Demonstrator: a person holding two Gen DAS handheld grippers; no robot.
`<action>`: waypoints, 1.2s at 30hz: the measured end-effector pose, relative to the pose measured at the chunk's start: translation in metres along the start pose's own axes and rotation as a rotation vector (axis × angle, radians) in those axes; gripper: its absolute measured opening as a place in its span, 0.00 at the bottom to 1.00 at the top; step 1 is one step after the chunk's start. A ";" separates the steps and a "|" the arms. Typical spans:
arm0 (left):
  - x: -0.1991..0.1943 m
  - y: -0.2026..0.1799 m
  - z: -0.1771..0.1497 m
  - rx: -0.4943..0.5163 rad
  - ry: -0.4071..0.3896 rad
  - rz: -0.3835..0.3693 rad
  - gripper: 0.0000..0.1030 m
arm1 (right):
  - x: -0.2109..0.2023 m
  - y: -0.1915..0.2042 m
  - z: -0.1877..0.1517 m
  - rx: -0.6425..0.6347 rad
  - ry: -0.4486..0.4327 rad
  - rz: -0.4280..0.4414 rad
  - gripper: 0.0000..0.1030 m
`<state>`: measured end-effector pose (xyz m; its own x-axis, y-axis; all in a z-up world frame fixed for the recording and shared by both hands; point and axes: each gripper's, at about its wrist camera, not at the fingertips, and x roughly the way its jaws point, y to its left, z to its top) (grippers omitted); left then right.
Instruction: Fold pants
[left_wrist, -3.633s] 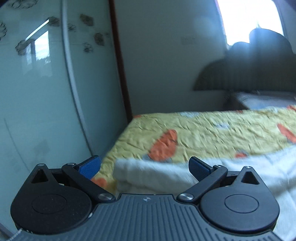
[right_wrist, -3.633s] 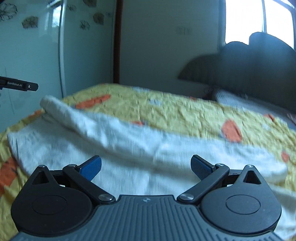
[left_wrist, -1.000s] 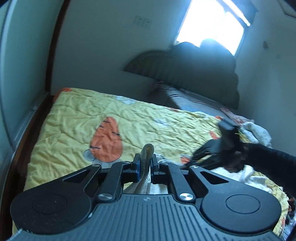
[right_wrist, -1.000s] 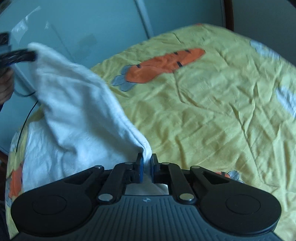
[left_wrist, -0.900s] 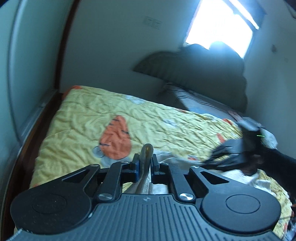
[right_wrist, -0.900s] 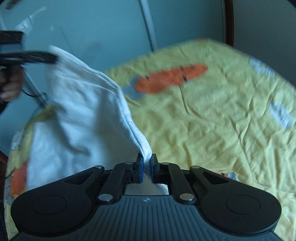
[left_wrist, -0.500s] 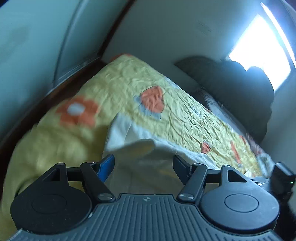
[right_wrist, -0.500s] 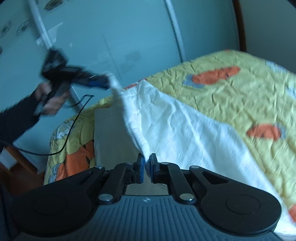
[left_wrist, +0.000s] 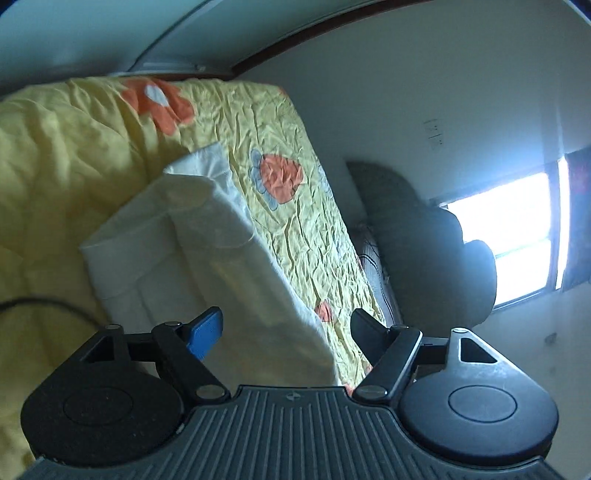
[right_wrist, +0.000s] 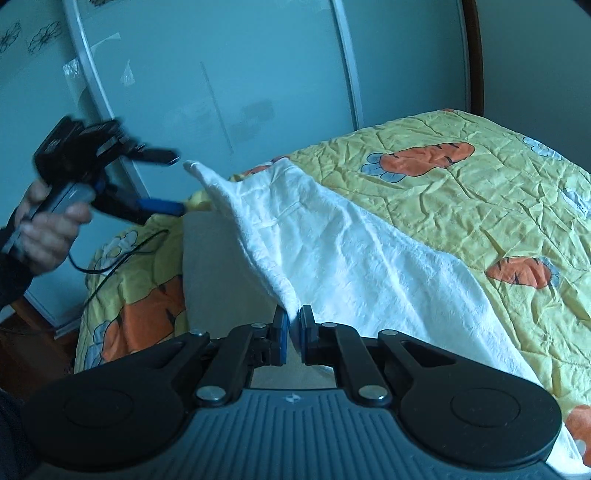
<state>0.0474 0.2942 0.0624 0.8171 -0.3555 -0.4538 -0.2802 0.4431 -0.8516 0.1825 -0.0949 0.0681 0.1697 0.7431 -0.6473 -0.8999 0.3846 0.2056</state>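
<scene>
The white pants (right_wrist: 354, 254) lie partly doubled over on the yellow carrot-print quilt (right_wrist: 480, 184), one edge pinched in the right gripper (right_wrist: 291, 332). The left gripper (left_wrist: 286, 332) has nothing between its blue pads and its jaws are opening — its corner hangs free. With one side let go, a pull from the right would likely drag the fold crooked — or the loose corner could flop back open.

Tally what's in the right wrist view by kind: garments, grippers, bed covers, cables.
Garments: 1, the white fleecy pants
Grippers: 2, the black right gripper shut on the pants, the black left gripper opening, nothing between its fingers
Bed covers: 1, the yellow carrot-print quilt
Cables: 1, the thin black cable
Total: 5
</scene>
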 end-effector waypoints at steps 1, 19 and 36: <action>0.006 0.000 0.003 -0.005 0.007 0.023 0.76 | -0.001 0.001 -0.001 -0.005 0.000 -0.004 0.06; 0.033 0.022 -0.001 0.115 0.077 0.405 0.22 | 0.042 0.077 -0.055 -0.169 0.094 -0.176 0.08; -0.011 -0.067 -0.102 0.639 0.074 0.230 0.43 | -0.156 -0.083 -0.114 0.670 -0.230 -0.629 0.77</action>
<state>0.0062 0.1841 0.0976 0.7294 -0.2395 -0.6408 -0.0712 0.9050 -0.4193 0.1844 -0.3054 0.0682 0.6842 0.3549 -0.6371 -0.2108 0.9325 0.2932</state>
